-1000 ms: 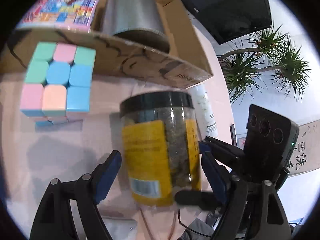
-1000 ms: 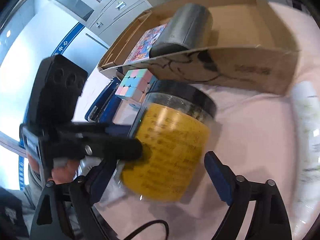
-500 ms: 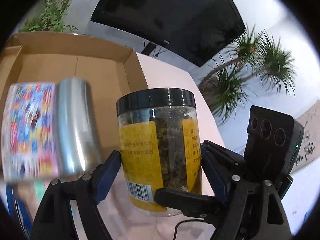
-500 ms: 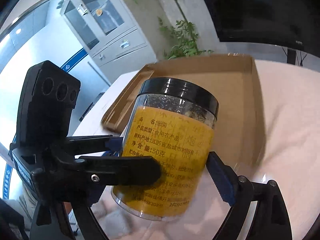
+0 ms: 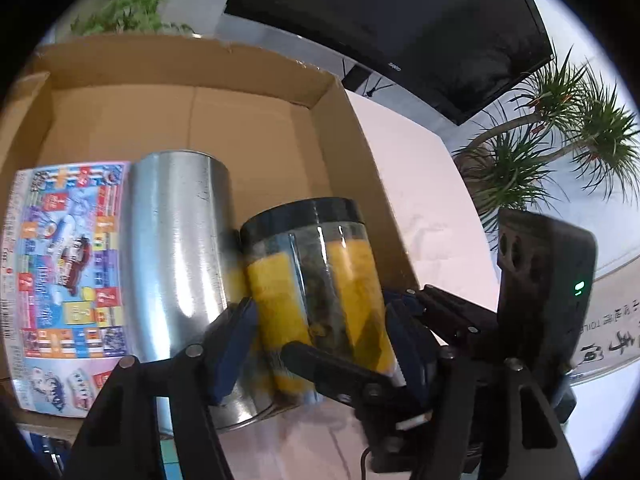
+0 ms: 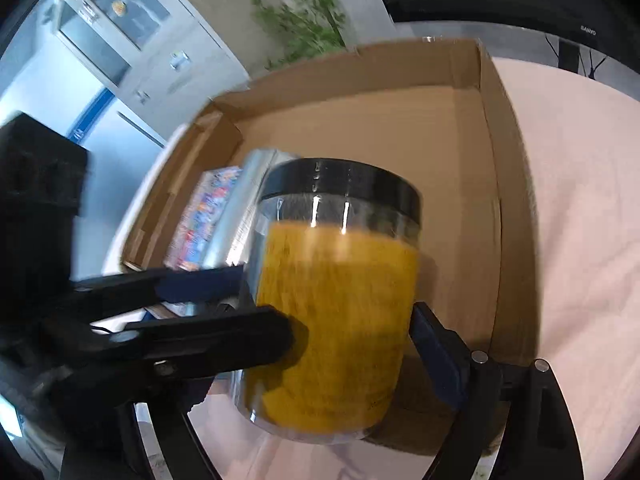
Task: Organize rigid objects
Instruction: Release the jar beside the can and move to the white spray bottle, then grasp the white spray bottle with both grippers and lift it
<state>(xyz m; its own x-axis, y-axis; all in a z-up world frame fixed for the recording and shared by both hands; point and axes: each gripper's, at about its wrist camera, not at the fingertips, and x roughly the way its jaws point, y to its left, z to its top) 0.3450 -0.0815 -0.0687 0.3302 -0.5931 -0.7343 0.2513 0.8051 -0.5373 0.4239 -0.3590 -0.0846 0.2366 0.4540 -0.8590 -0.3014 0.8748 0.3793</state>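
Observation:
A clear jar (image 5: pixel 316 280) with a black lid and yellow label is held between both grippers. My left gripper (image 5: pixel 320 344) is shut on the jar, and my right gripper (image 6: pixel 332 340) is shut on the same jar (image 6: pixel 340 320) from the other side. The jar hangs over the near edge of an open cardboard box (image 5: pixel 240 116), beside a silver can (image 5: pixel 176 248) lying in the box. A colourful flat pack (image 5: pixel 64 276) lies left of the can. The box (image 6: pixel 492 200) also shows in the right wrist view.
The box stands on a pink table (image 6: pixel 580 220). A dark monitor (image 5: pixel 400 20) and potted plants (image 5: pixel 560 140) stand behind. The right half of the box floor is bare.
Both grippers have lifted the jar off the table and carried it forward over the box's near edge, down beside the silver can. The cube has left the view.

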